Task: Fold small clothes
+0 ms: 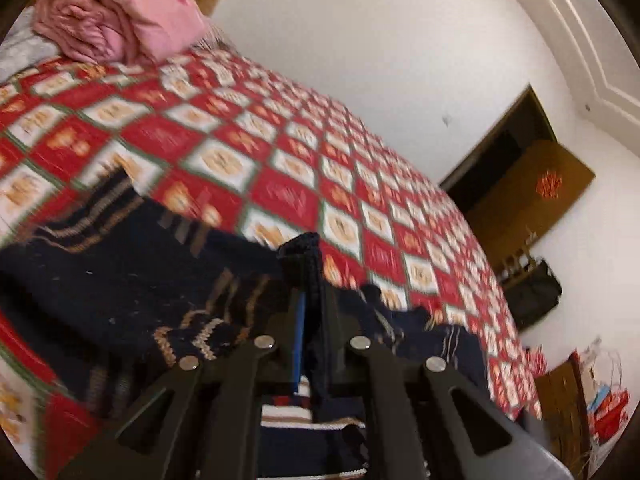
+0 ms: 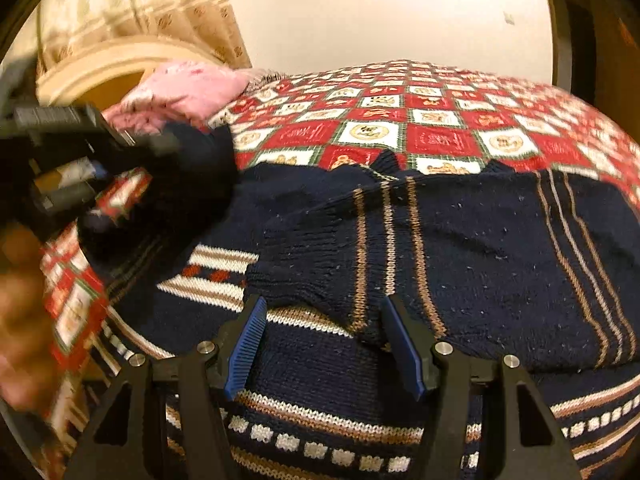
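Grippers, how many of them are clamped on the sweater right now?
1. The left gripper is shut on a fold of the navy sweater. The right gripper hangs open over a sleeve cuff.

A home bedroom: a bed (image 1: 360, 152) under a checked quilt, pink pillow (image 1: 152, 12), curtain (image 2: 132, 4).

The sweater (image 2: 480, 248) is dark blue with tan and white stripes. The bed cover (image 1: 280, 152) has red and white squares. The pillow (image 1: 120, 20) is pink.
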Available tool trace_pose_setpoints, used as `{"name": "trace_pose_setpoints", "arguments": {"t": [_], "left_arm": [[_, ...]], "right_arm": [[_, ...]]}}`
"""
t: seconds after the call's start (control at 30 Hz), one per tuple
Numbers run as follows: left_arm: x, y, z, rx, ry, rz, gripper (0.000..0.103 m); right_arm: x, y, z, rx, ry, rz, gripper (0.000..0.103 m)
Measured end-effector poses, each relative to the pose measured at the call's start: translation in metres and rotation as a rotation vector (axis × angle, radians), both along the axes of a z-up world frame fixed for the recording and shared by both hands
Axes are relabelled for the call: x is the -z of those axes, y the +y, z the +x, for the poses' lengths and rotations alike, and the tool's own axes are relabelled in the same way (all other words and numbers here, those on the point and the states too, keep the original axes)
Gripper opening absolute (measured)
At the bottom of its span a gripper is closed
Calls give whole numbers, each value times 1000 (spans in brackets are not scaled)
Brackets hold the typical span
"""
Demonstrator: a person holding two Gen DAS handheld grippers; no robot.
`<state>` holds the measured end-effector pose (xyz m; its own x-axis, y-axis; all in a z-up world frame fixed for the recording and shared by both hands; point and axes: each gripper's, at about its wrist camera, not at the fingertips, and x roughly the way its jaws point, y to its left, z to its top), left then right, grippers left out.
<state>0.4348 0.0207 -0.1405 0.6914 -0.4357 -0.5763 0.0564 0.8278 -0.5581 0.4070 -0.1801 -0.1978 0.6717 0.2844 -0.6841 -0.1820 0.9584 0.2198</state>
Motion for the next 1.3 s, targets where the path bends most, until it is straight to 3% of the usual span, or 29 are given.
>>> {"name": "trace_pose_setpoints", "arguments": {"t": [0.1,0.17,0.27,0.3,0.33,0.43,0.53,0.6,0.67,0.83,0.97,1.1,1.17,1.23,1.3], "left_arm": [[1,-18,-7,70,26,84,12],[-6,-18,-19,106,-9,135,12],[-20,-6,-40,124,-91,195,38],[-26,1,-51,112,-135,233,53],[-30,7,-59,85,-176,276,67],[-37,43,-82,-23,-284,390,81],[-27,75,-79,-138,-263,495,91],[-12,96,-63,-225,-178,556,91],[4,119,-46,-273,-90,512,91],[37,145,-23,-313,65,400,91],[40,143,-24,-268,65,366,91],[47,142,-27,-239,79,340,91],[48,143,-29,-242,75,326,91],[48,141,-29,-236,67,315,91],[48,143,-29,-229,58,293,91]], "right_arm": [[0,-9,2,6,6,72,63],[0,-12,1,4,3,101,68],[-2,-13,0,6,-10,118,68],[-3,-15,-1,5,-16,126,68],[-5,-17,-3,7,-28,140,68],[-11,-27,-9,29,-57,184,68],[-20,-36,-8,47,-30,280,68],[-25,-29,-1,27,5,298,68],[-28,-15,8,-18,52,313,68],[-7,27,36,-78,292,402,68],[8,55,45,-55,339,370,68],[7,70,53,41,302,344,68],[7,72,58,67,291,320,59],[4,78,63,81,261,266,36],[3,79,67,106,235,224,25]]}}
